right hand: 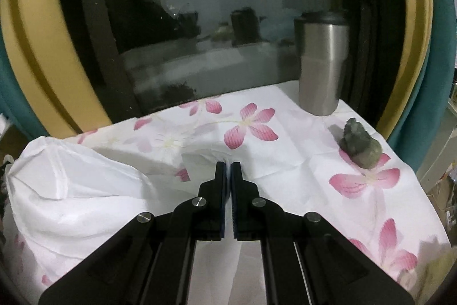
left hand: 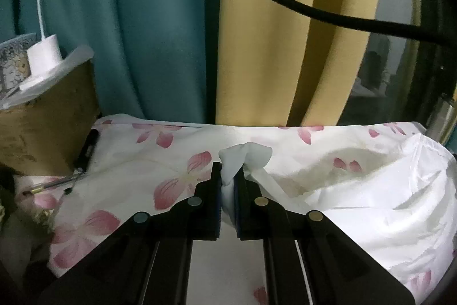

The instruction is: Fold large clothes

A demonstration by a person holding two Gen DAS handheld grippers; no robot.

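White garment [left hand: 385, 199] lies bunched on the flower-print cloth [left hand: 177, 159] covering the table. Left tool [left hand: 228, 171] is pinched tight on a pale corner of the fabric, which pokes up past the tips; a taut strip runs from there to the heap, likely so the edge can be drawn out flat. Right tool [right hand: 228, 165] is pressed nearly shut; thin fabric may be caught, can't tell. Steel tumbler [right hand: 321, 62] and small grey figurine [right hand: 360, 148] stand off to the side, clear of folding.

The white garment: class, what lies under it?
The white garment lies on a flowered cloth, which shows around it. Whatever the cloth covers cannot be seen.
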